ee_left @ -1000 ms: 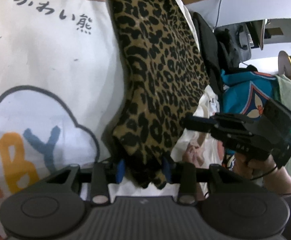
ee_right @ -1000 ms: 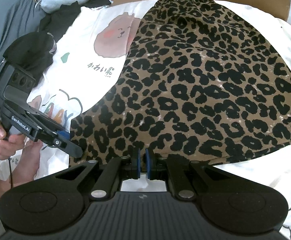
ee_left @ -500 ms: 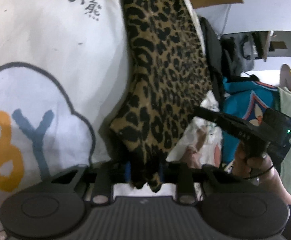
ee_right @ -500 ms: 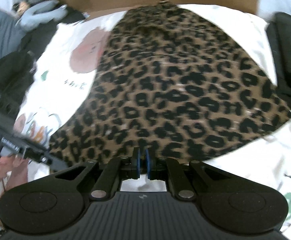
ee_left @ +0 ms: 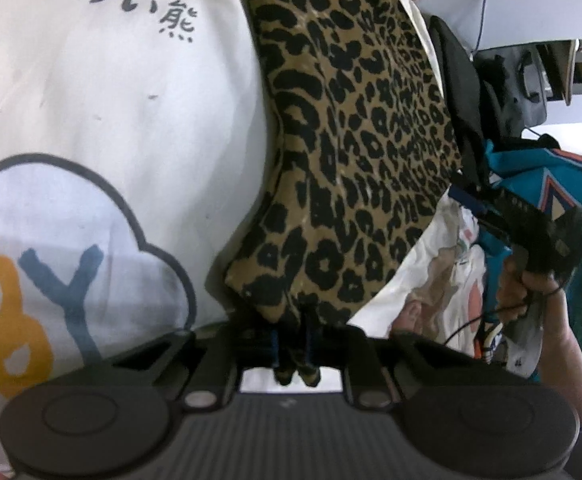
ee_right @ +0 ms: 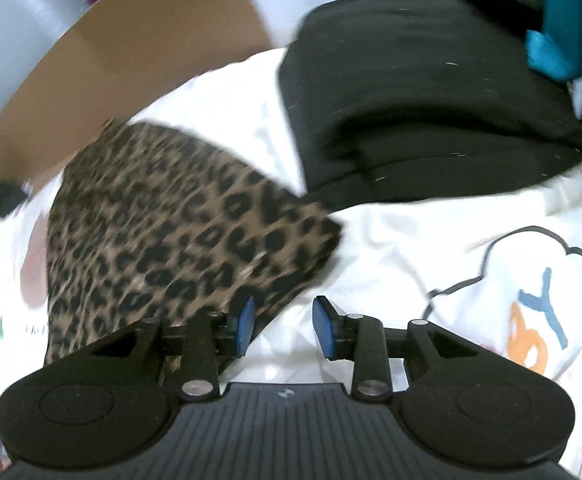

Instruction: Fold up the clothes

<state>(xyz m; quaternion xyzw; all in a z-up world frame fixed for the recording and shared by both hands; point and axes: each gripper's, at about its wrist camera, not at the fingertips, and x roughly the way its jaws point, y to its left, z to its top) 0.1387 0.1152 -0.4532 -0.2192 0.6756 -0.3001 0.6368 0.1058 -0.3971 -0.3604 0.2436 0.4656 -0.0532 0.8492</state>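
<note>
A leopard-print garment (ee_left: 351,152) lies on a white printed sheet (ee_left: 91,112). My left gripper (ee_left: 291,344) is shut on the near corner of that garment, with cloth bunched between its blue pads. In the left wrist view the right gripper (ee_left: 467,200) shows at the garment's right edge, held by a hand (ee_left: 539,292). In the right wrist view my right gripper (ee_right: 281,320) stands open over the white sheet (ee_right: 411,248), nothing between its fingers. The leopard-print garment (ee_right: 163,232) lies just left of its left pad (ee_right: 245,320), blurred by motion.
A folded black garment (ee_right: 431,100) lies on the sheet beyond the right gripper, with teal clothing (ee_right: 571,32) behind it. A brown cardboard panel (ee_right: 131,60) stands at the sheet's far edge. Teal and green clothes (ee_left: 551,192) pile up at the right of the left wrist view.
My right gripper has let go of the garment's edge, opened, and swung right toward the black garment. My left gripper has closed on the garment's corner.
</note>
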